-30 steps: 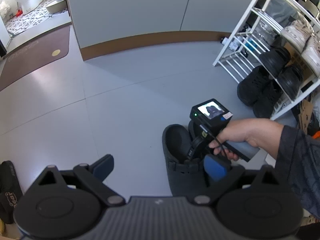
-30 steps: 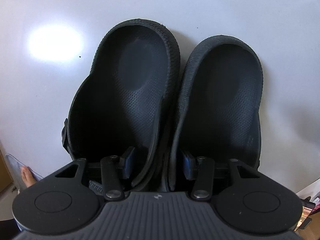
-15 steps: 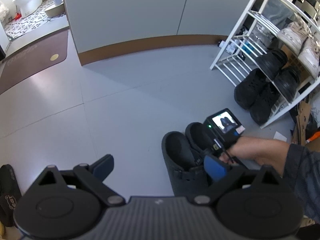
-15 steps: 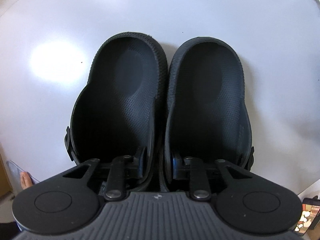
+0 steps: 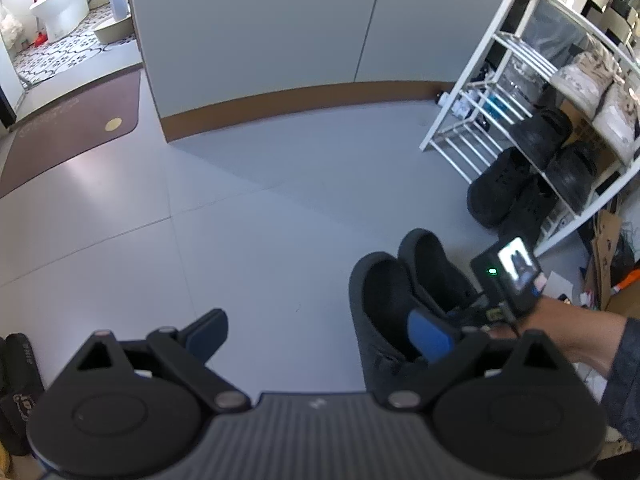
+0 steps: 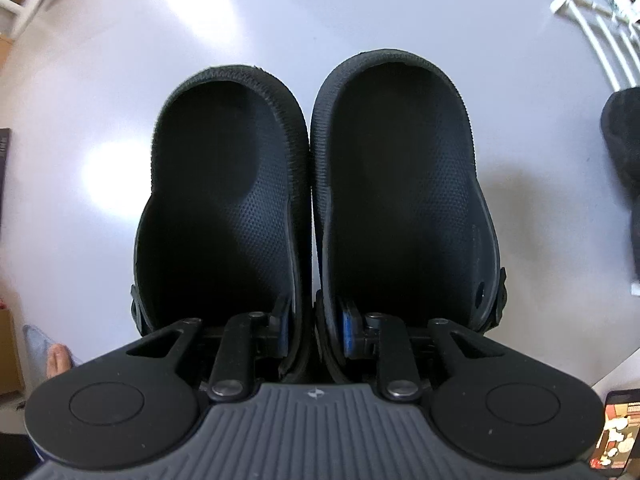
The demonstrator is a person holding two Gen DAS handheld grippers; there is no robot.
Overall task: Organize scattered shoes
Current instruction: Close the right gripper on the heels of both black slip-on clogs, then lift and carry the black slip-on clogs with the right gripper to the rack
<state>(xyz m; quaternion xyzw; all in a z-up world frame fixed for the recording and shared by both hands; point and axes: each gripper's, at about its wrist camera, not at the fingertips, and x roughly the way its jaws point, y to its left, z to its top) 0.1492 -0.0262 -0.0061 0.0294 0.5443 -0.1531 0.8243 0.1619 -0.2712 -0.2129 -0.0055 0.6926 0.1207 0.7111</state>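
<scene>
Two black clogs [image 6: 224, 184] [image 6: 400, 176] hang side by side above the grey floor in the right wrist view. My right gripper [image 6: 312, 320] is shut on their two touching inner walls, one blue pad inside each clog. The left wrist view shows the same pair [image 5: 384, 292] low on the right, held by a hand with the right gripper's screen unit [image 5: 510, 270]. There my left gripper [image 5: 320, 328] stands open over bare floor, nothing between its fingers.
A white shoe rack [image 5: 480, 80] at the right holds black shoes [image 5: 540, 136] and beige sneakers [image 5: 584, 76]. More black shoes [image 5: 500, 192] sit at its foot. Black slippers [image 5: 16, 380] lie at the lower left, a brown mat [image 5: 72, 136] far left, cardboard [image 5: 604, 248] at the right.
The right gripper's jaws closed, pressing the two clogs together, and the pair rose off the floor. The hand shifted right in the left wrist view. The left gripper stayed put.
</scene>
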